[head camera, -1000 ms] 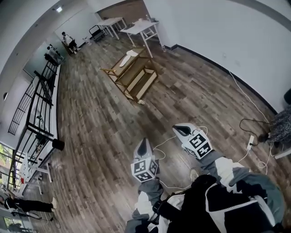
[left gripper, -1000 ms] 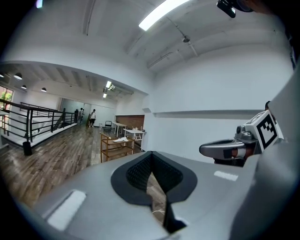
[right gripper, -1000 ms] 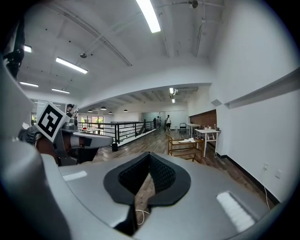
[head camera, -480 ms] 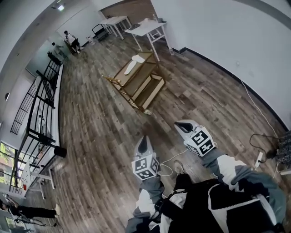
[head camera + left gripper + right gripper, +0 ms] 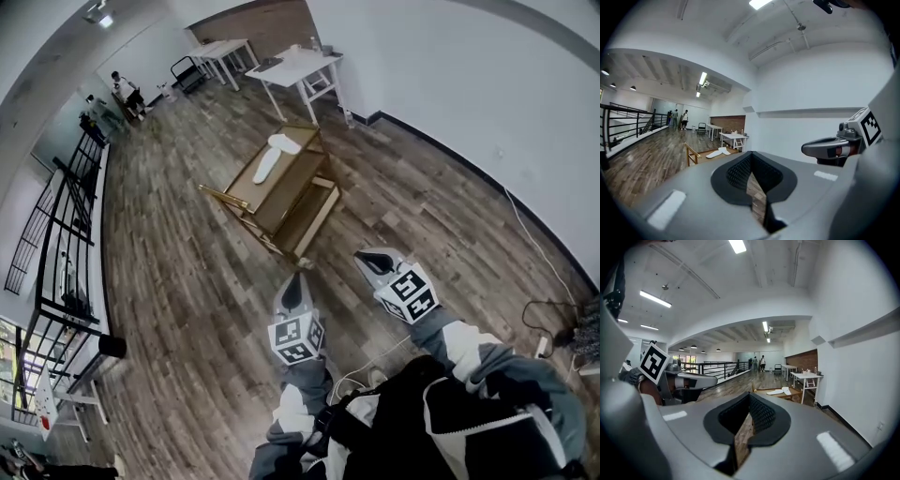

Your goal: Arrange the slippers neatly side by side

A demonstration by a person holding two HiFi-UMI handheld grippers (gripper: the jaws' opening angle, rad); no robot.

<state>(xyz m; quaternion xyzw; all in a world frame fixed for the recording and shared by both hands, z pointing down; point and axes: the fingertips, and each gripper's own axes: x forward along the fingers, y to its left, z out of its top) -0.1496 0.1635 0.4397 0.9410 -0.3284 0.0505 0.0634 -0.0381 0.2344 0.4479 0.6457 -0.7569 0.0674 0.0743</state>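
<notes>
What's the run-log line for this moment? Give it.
left gripper: shut, empty | right gripper: shut, empty | white slippers: on wooden rack top, untouched

Bare wooden floor [image 5: 187, 281] lies open ahead of the left gripper [image 5: 295, 281] and the right gripper [image 5: 366, 258], up to a low wooden rack [image 5: 302, 167] standing near in front of them, with two white slippers [image 5: 275, 157] on top. Behind the rack a white table [image 5: 298, 67] stands close to the white wall [image 5: 450, 84], which closes the right side. A black railing [image 5: 75, 234] bounds the far left. White cables [image 5: 380, 358] lie looped by the person's feet, and another cable [image 5: 534, 232] runs along the wall's foot.
</notes>
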